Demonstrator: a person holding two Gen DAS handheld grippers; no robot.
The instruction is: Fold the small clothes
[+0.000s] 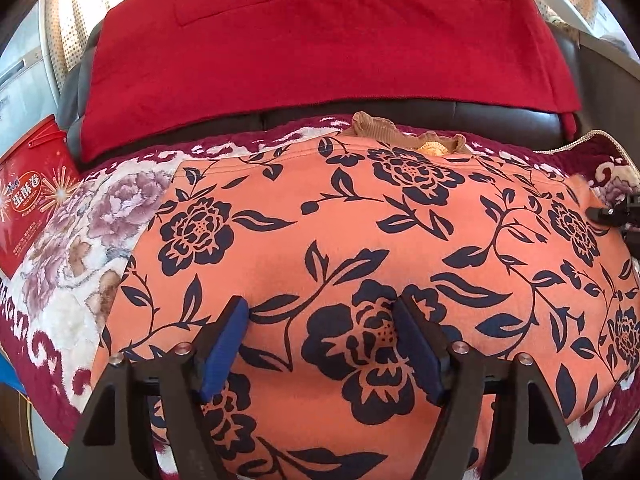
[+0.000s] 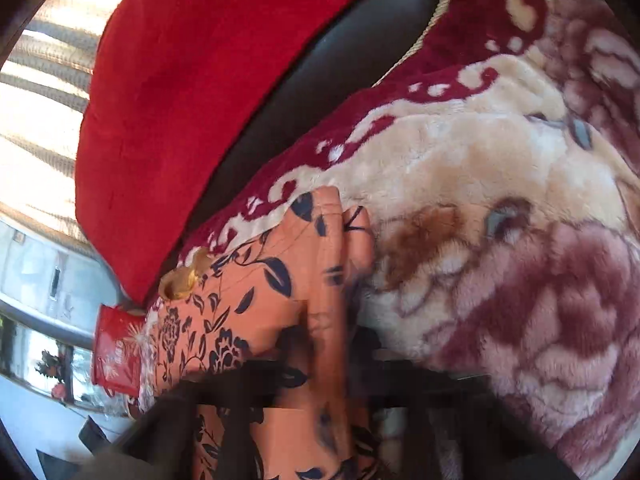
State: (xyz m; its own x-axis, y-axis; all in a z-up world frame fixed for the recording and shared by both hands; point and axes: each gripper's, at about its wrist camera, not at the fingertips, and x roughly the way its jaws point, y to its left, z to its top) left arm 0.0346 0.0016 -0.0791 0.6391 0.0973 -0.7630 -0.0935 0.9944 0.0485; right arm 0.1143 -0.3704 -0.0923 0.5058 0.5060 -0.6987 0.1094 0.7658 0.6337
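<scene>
An orange garment with dark blue flowers lies spread flat on a plush floral blanket. A tan ruffled collar peeks out at its far edge. My left gripper hovers open just above the garment's near middle, blue pads wide apart with nothing between them. My right gripper reaches in at the garment's right edge. In the right wrist view it is motion-blurred; a strip of the orange garment runs between its dark fingers, which look shut on the cloth edge.
A red cloth drapes over the dark leather sofa back behind the blanket. A red printed box stands at the left end. Plush blanket stretches to the right of the garment.
</scene>
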